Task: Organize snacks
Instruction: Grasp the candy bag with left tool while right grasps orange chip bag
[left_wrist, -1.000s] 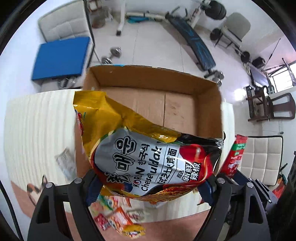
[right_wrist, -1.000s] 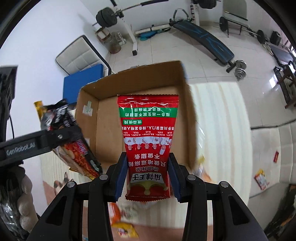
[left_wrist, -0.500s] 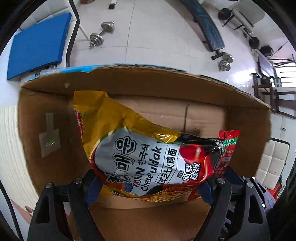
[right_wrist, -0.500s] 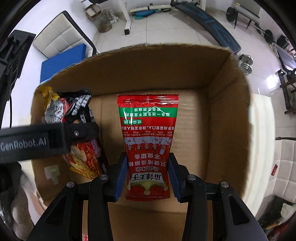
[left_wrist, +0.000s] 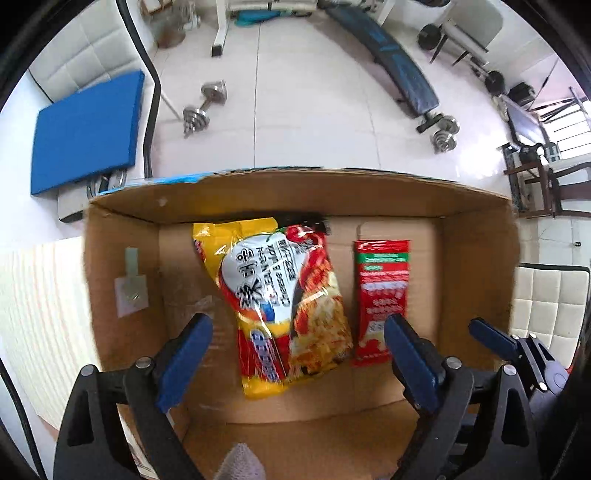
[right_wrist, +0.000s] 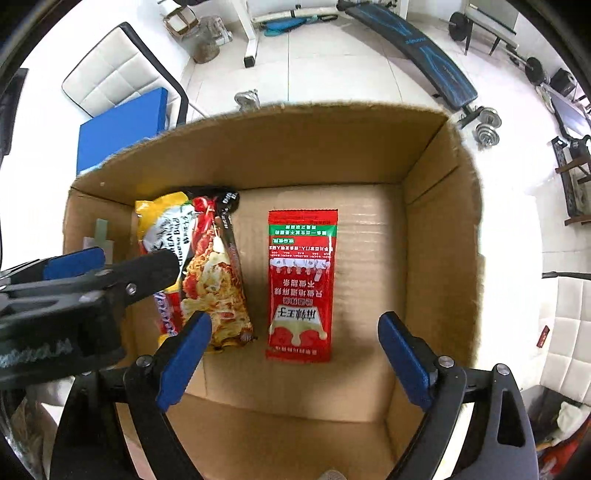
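Both grippers, left and right, hang over the cardboard box, jaws wide open and empty; noodle packet lies at nine o'clock of the red sachet.

Both packets are now out of the jaws: the noodle packet, clamped in the left gripper half a second ago, lies flat on the floor of the cardboard box, and the red sachet, then clamped in the right gripper, lies just beside it. The jaws of both grippers now stand wide apart, raised above the packets.
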